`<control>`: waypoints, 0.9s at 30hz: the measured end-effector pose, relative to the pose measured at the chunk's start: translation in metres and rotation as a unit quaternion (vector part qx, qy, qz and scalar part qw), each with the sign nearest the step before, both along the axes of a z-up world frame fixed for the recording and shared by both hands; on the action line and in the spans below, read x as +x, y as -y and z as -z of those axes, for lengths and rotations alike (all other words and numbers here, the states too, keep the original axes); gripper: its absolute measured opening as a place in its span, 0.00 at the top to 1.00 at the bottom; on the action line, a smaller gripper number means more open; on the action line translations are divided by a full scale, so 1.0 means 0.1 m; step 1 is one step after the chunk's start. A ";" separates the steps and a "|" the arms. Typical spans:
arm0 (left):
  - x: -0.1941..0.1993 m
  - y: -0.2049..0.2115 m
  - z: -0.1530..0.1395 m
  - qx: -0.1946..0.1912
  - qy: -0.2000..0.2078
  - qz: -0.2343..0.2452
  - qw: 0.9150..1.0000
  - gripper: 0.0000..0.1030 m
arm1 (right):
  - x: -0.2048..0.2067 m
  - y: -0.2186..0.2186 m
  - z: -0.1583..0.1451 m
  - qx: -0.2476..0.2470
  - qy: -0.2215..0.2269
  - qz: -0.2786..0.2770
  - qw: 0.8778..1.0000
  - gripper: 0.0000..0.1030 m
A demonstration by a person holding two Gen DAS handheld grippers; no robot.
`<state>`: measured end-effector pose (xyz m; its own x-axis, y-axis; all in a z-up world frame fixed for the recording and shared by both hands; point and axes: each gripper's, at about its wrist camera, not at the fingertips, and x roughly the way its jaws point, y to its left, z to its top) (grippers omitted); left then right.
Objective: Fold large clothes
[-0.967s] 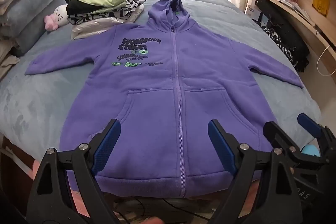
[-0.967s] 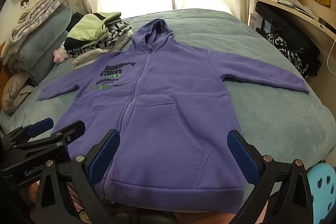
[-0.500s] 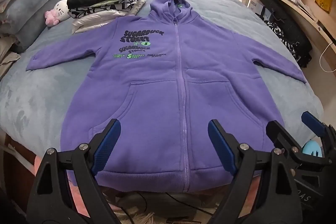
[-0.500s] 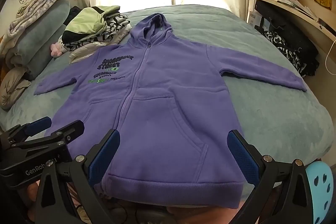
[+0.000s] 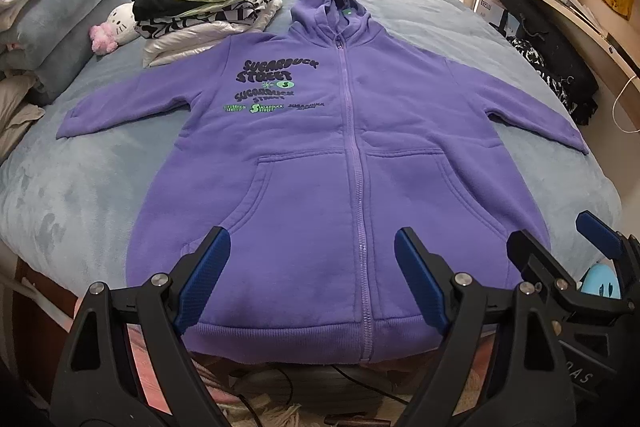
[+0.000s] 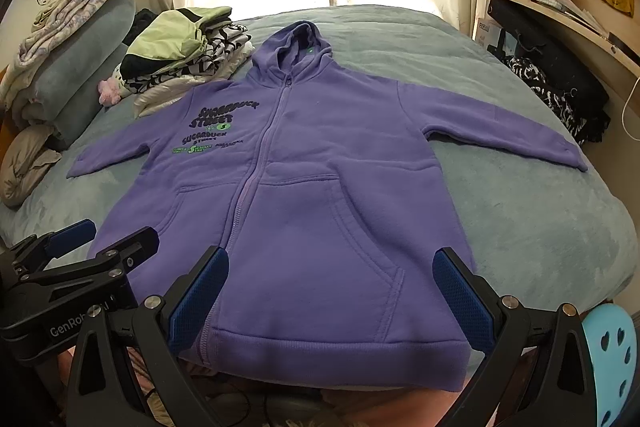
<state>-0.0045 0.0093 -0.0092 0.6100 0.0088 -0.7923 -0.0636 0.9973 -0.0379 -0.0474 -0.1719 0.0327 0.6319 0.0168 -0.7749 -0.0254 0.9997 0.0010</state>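
Both claws backed off slightly; left claw (image 5: 312, 277) and right claw (image 6: 330, 301) hung spread, empty. Hoodie (image 5: 344, 163) was soft, thick: grip sleeve cuffs.

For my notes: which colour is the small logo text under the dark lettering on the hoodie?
Bright green on the purple hoodie, clearest in the left wrist view.

A purple hoodie (image 6: 320, 187) lies flat, zipped, on the bed (image 6: 540, 227) ahead of the right gripper's (image 6: 330, 299) wide-apart jaws; its hem sits between them, untouched.
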 end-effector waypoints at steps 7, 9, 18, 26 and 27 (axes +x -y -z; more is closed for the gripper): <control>0.06 0.08 -0.05 0.027 0.015 0.005 1.000 0.20 | 0.05 0.01 0.01 0.005 -0.001 0.006 1.000 0.00; 0.08 0.09 -0.05 0.033 0.013 0.005 0.999 0.20 | 0.09 0.04 0.03 0.011 -0.006 0.006 1.000 0.00; 0.16 0.07 -0.01 0.016 0.009 0.006 1.000 0.21 | 0.22 0.10 0.08 0.017 -0.006 0.009 1.000 0.00; 0.24 0.13 0.00 0.015 0.014 0.016 1.000 0.32 | 0.29 0.14 0.12 0.023 -0.009 0.009 1.000 0.00; 0.25 0.13 -0.01 0.016 0.016 0.016 1.000 0.32 | 0.30 0.14 0.12 0.025 -0.009 0.009 1.000 0.00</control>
<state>0.0203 -0.0041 -0.0083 0.6351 0.0143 -0.7723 -0.0308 0.9995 -0.0068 -0.0174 -0.1856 0.0209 0.6190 0.0452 -0.7841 -0.0078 0.9986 0.0514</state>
